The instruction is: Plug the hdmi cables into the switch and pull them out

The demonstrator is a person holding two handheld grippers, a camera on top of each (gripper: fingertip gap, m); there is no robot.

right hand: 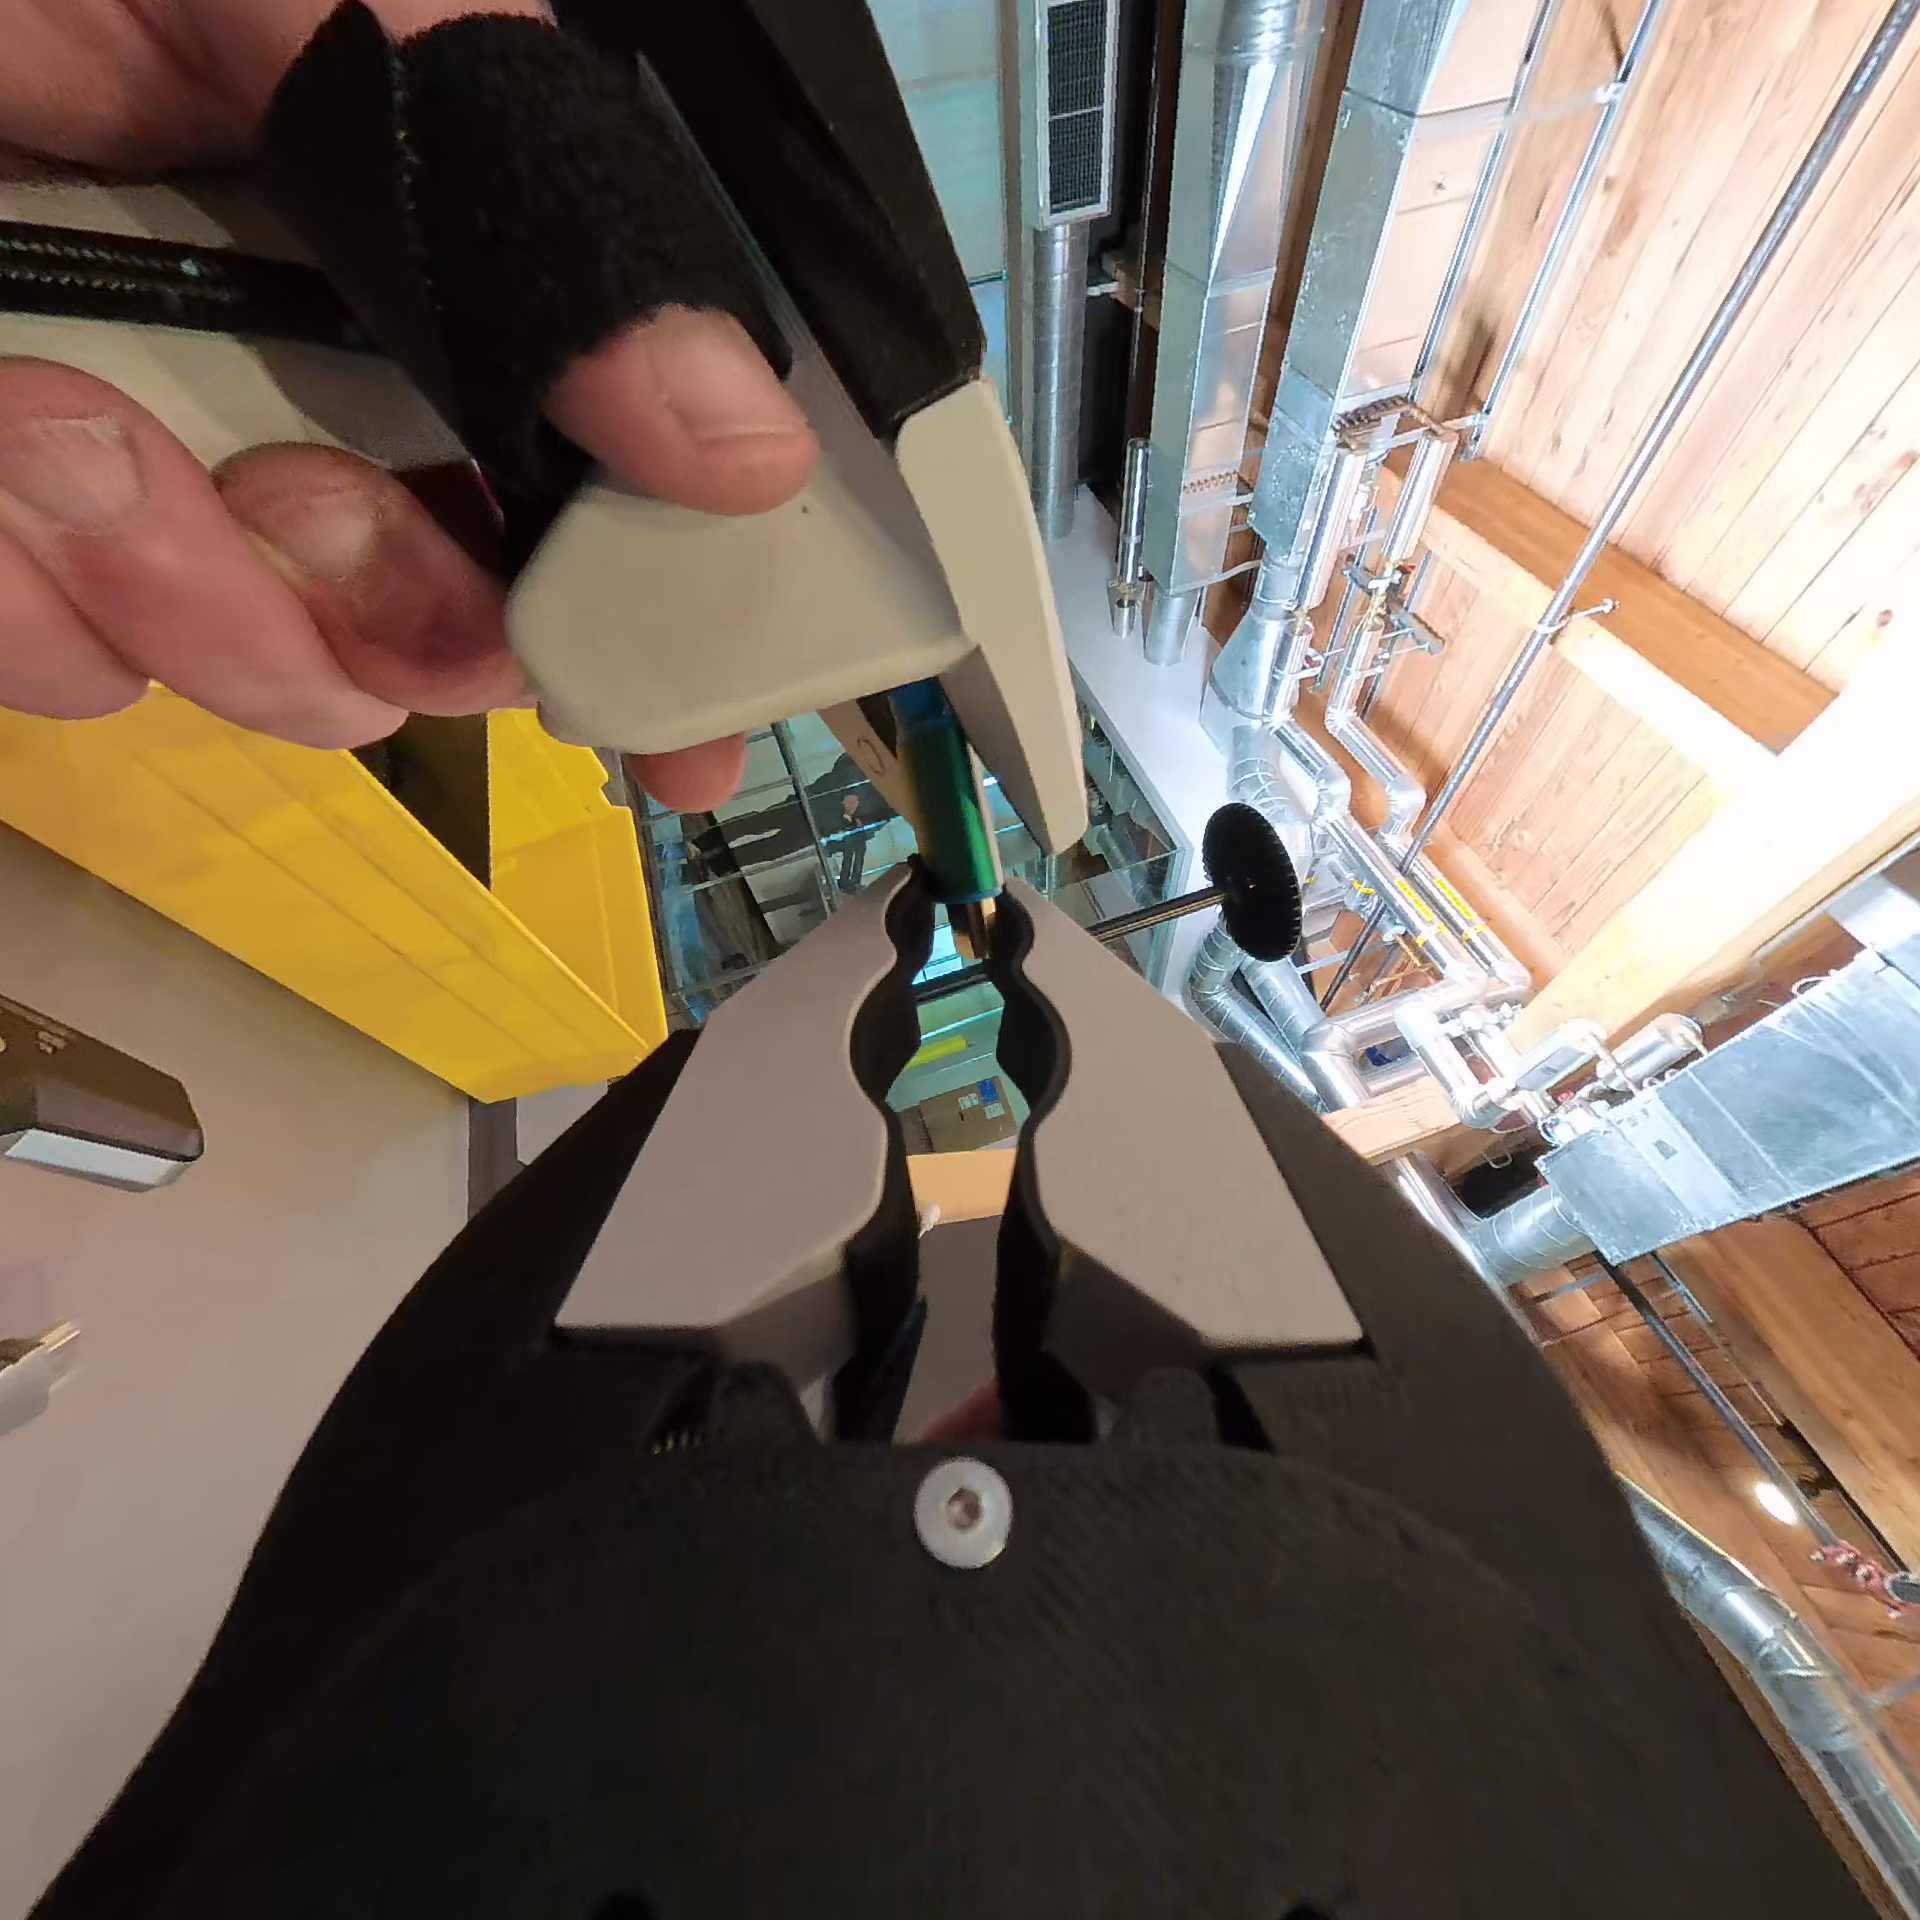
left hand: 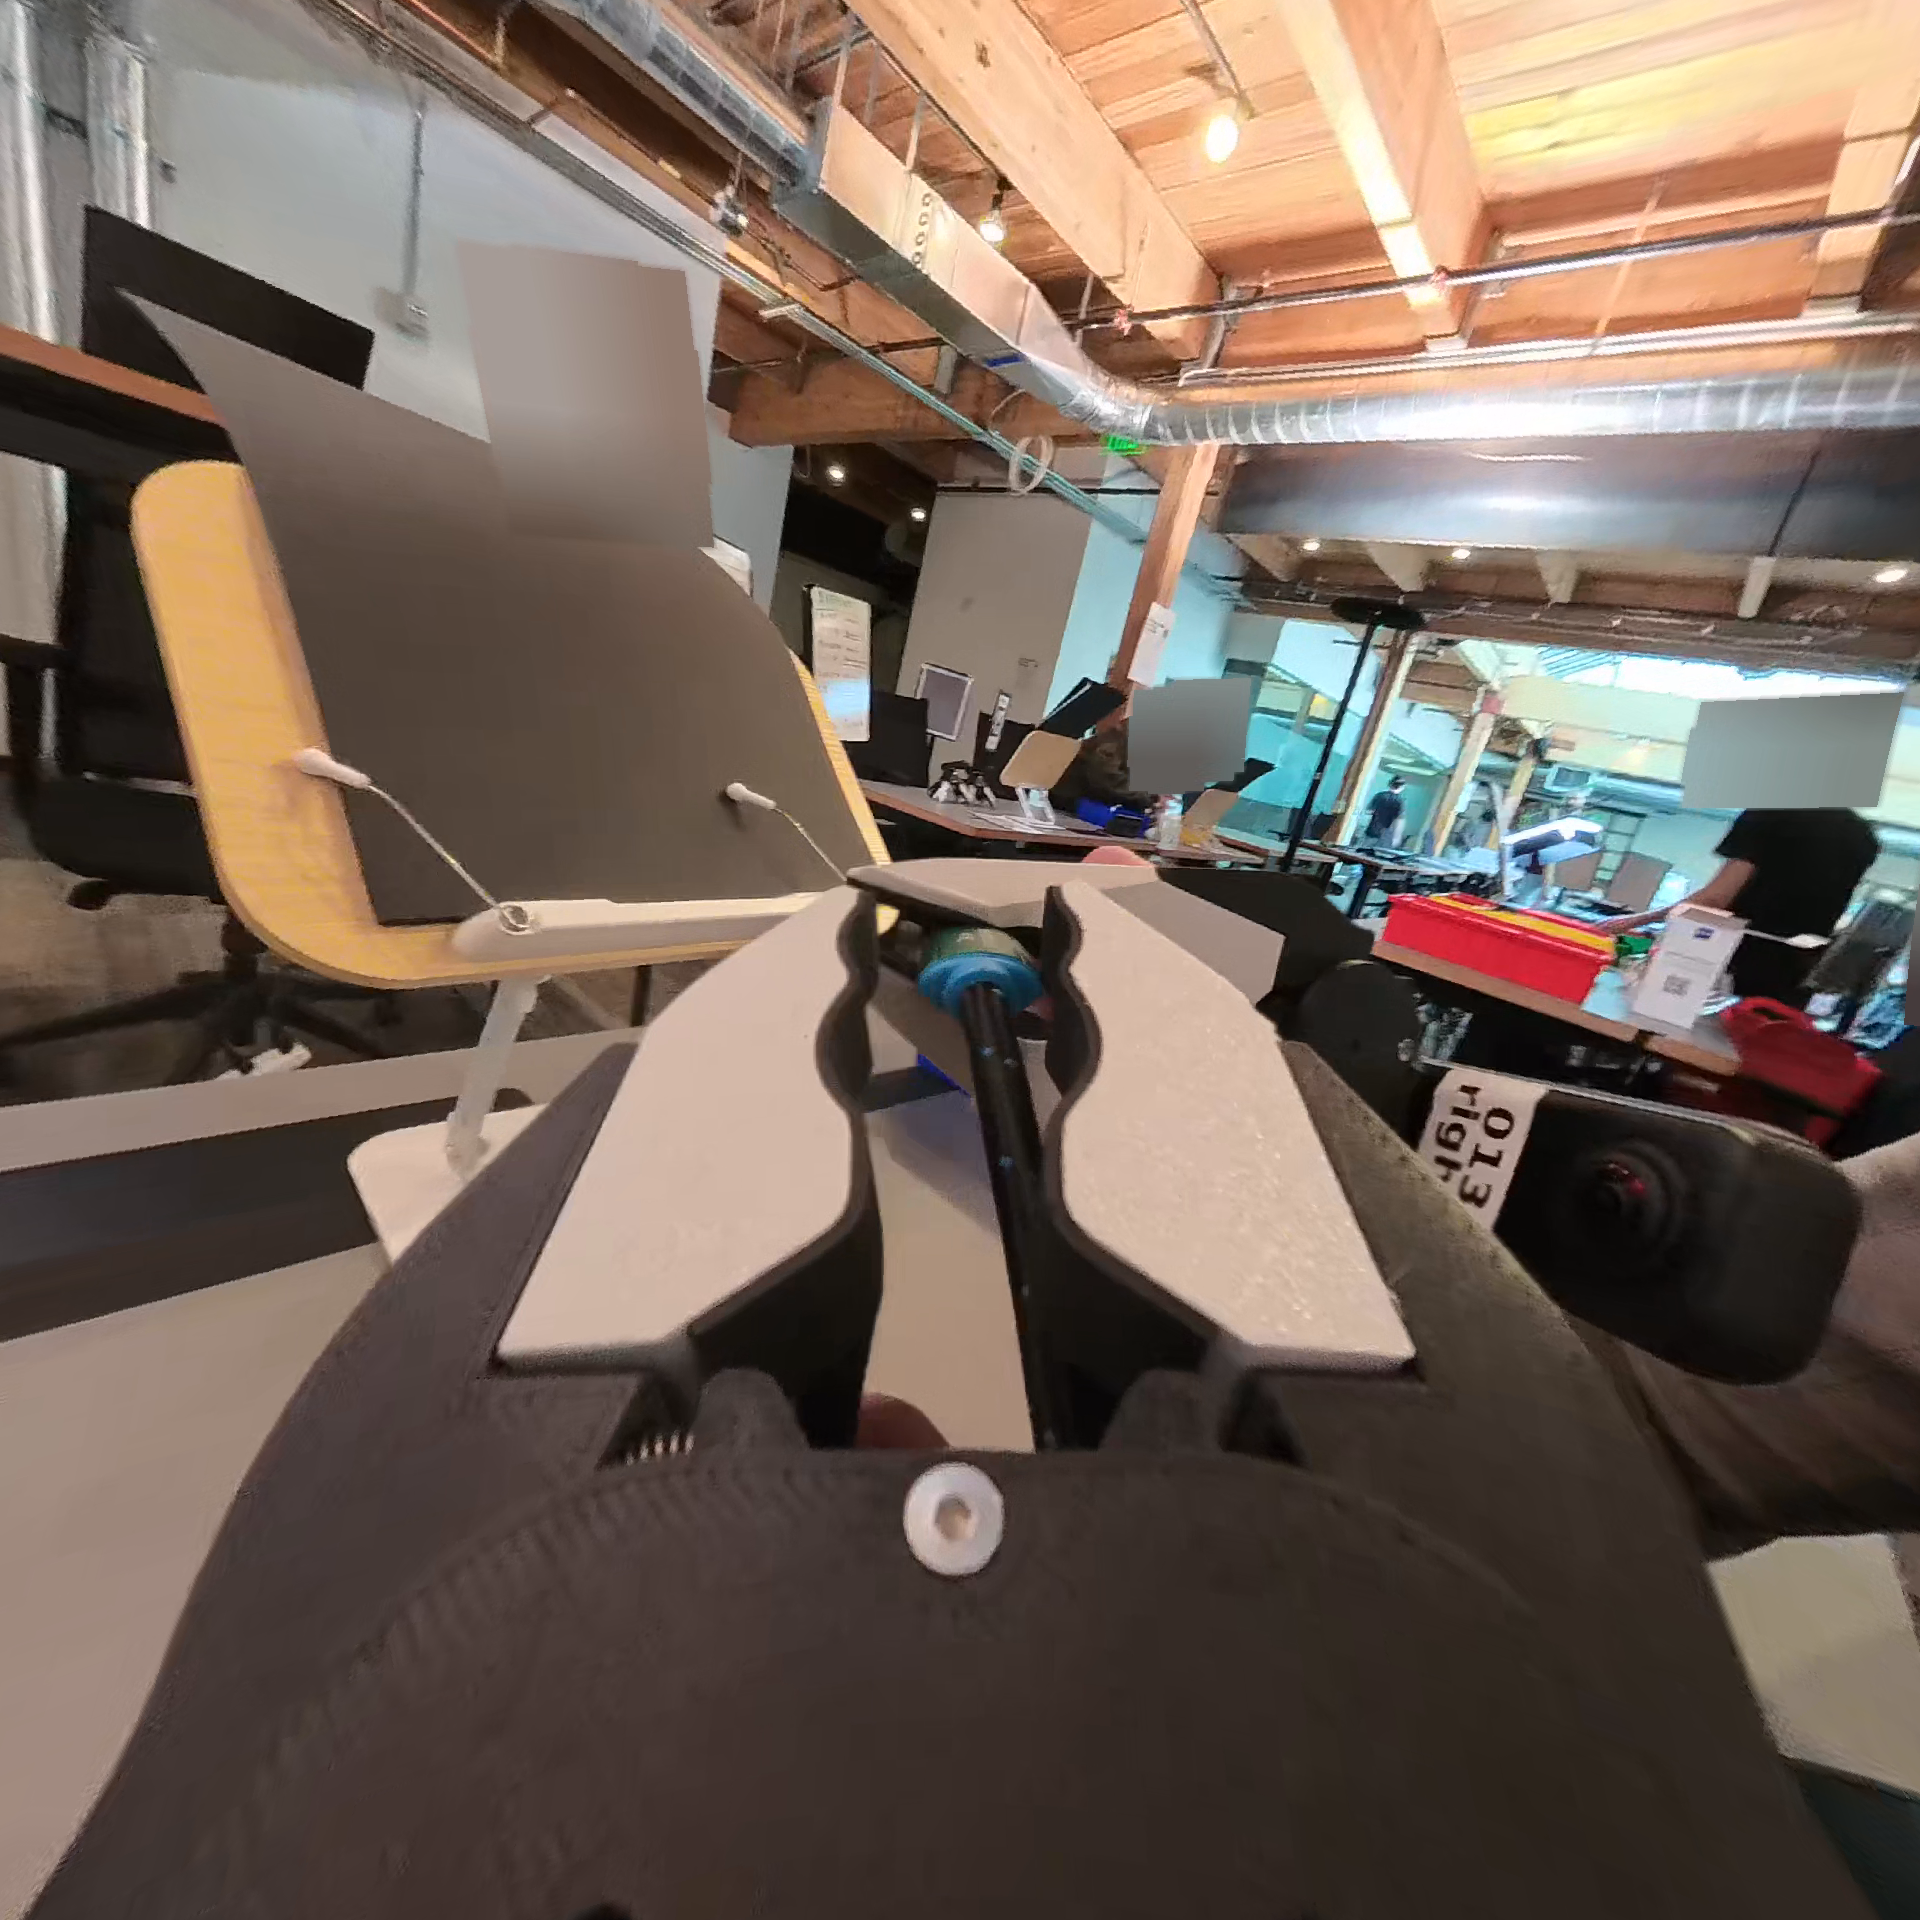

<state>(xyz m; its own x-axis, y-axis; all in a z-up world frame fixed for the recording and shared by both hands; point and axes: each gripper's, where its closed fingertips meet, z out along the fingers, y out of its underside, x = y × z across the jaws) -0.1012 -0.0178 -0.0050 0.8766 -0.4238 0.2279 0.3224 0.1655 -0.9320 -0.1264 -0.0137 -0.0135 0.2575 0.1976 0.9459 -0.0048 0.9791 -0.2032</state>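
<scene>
A green and blue HDMI plug (left hand: pixel 977 961) on a black braided cable (left hand: pixel 1013 1164) sits between the tips of my left gripper (left hand: pixel 961 935), which is shut on it. The cable runs back between the fingers. In the right wrist view the plug (right hand: pixel 945 800) hangs between the left gripper's grey fingers (right hand: pixel 748 623), and my right gripper (right hand: pixel 961 904) is closed on its metal end. Both grippers are held up off the table. The right gripper's fingers (left hand: pixel 997 894) cover the plug's far end in the left wrist view. The dark grey HDMI switch (right hand: pixel 94 1101) lies on the table at the left edge.
A yellow bin (right hand: pixel 312 831) stands on the white table (right hand: pixel 260 1351) beyond the switch. A loose silver connector (right hand: pixel 31 1361) lies near the left edge. A wooden stand with a dark board (left hand: pixel 520 727) stands ahead left. A person's hand (right hand: pixel 260 540) holds the left gripper.
</scene>
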